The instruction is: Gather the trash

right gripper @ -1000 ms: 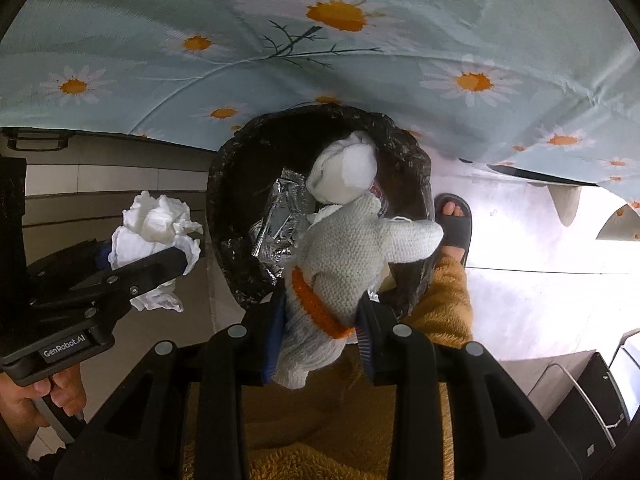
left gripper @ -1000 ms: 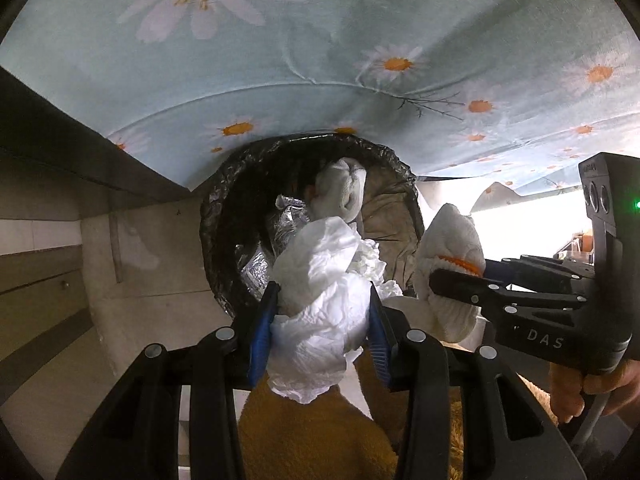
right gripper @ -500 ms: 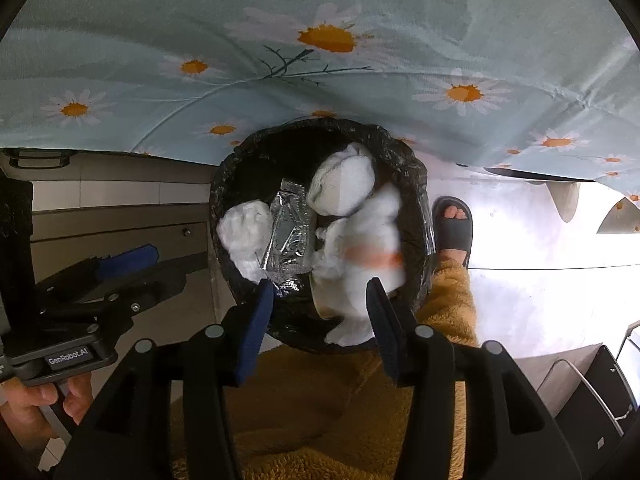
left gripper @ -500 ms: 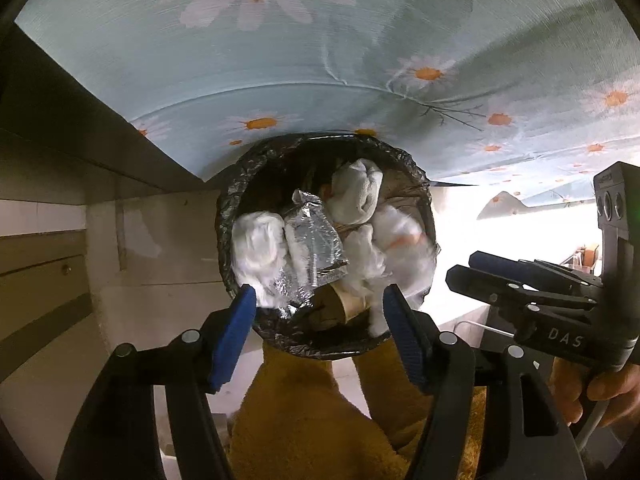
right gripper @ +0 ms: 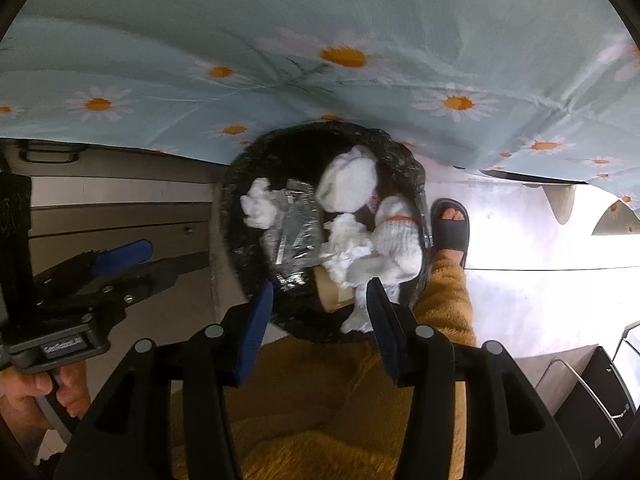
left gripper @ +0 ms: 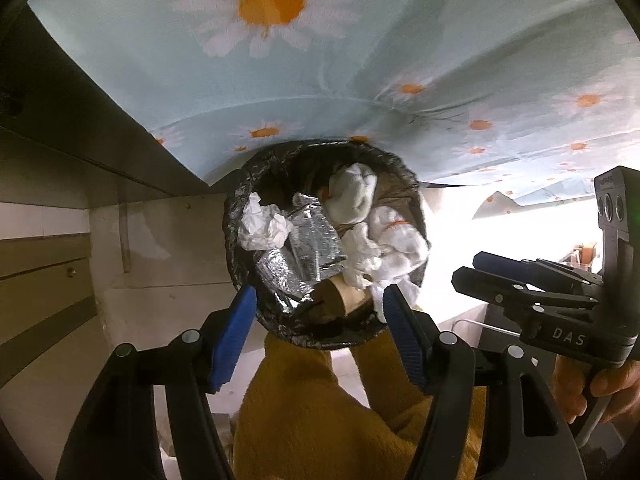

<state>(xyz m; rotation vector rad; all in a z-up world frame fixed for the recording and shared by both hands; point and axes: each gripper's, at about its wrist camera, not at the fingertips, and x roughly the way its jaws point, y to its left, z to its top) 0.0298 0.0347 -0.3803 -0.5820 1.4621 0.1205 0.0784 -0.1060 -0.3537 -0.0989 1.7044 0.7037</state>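
Observation:
A round bin with a black liner stands on the floor under the daisy tablecloth. In it lie a crumpled white tissue, silver foil wrappers, a balled white sock, a white sock with an orange band and a cardboard tube. My left gripper is open and empty above the bin's near rim. My right gripper is open and empty above the same rim. Each gripper shows in the other's view, the right one and the left one.
The light blue daisy tablecloth hangs just behind the bin. A person's yellow fleece legs and a sandalled foot are beside the bin. Wooden cabinet fronts lie at the left, a dark case at the right.
Both grippers opened and dropped their loads: the tissue and the orange-banded sock fell into the bin and now lie still. Both grippers have pulled back a little.

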